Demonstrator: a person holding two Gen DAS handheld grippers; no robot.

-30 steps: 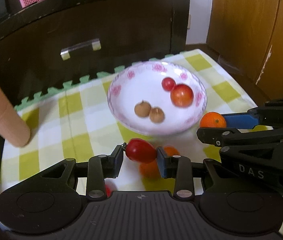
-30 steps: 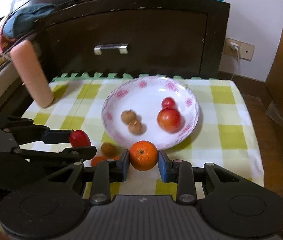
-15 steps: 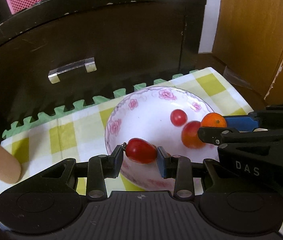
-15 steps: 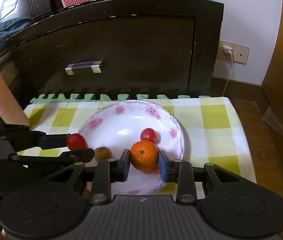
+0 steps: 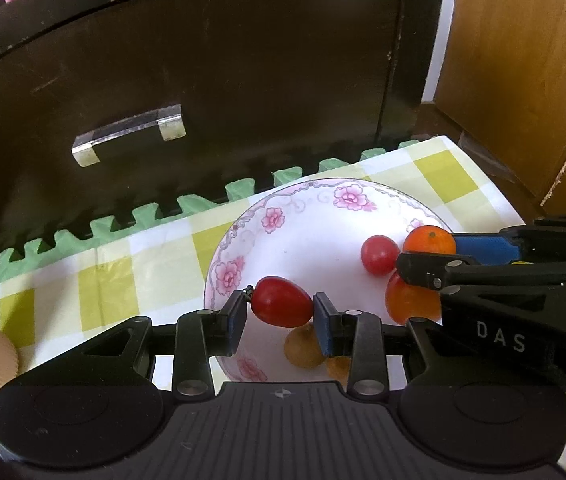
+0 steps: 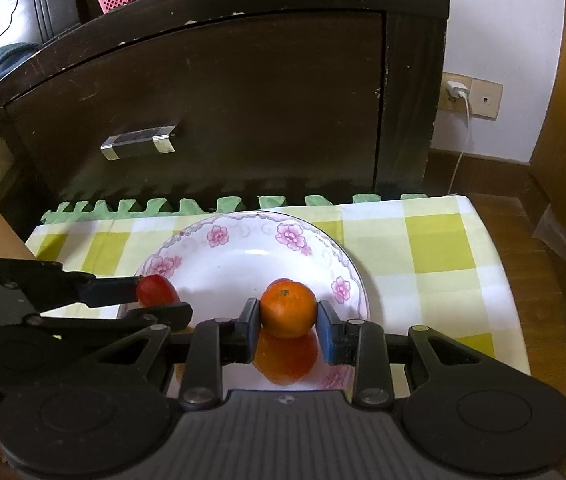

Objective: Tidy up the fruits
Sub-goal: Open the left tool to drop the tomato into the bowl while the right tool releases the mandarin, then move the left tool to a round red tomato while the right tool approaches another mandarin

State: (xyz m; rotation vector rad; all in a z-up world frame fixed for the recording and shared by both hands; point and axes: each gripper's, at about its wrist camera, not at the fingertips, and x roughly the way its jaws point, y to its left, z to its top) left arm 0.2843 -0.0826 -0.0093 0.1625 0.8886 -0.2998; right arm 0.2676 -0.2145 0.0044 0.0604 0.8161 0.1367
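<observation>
Left wrist view gives me the dark cabinet (image 5: 211, 80) behind, then the checked cloth (image 5: 435, 176) and the flowered bowl (image 5: 283, 216) on it. My right gripper (image 6: 287, 318) is clamped on a small orange (image 6: 287, 310) over the bowl's right half. My left gripper (image 5: 281, 312) pinches a red tomato (image 5: 281, 307) above the bowl's near-left rim. Lying in the bowl: one larger tomato (image 5: 411, 308), one cherry tomato (image 5: 379, 254), two brown longans (image 5: 303, 346).

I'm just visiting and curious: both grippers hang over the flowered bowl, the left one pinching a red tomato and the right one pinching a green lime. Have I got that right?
Almost. The right gripper pinches a small orange, not a lime, as the right wrist view shows. The left gripper does hold the red tomato over the bowl.
</observation>
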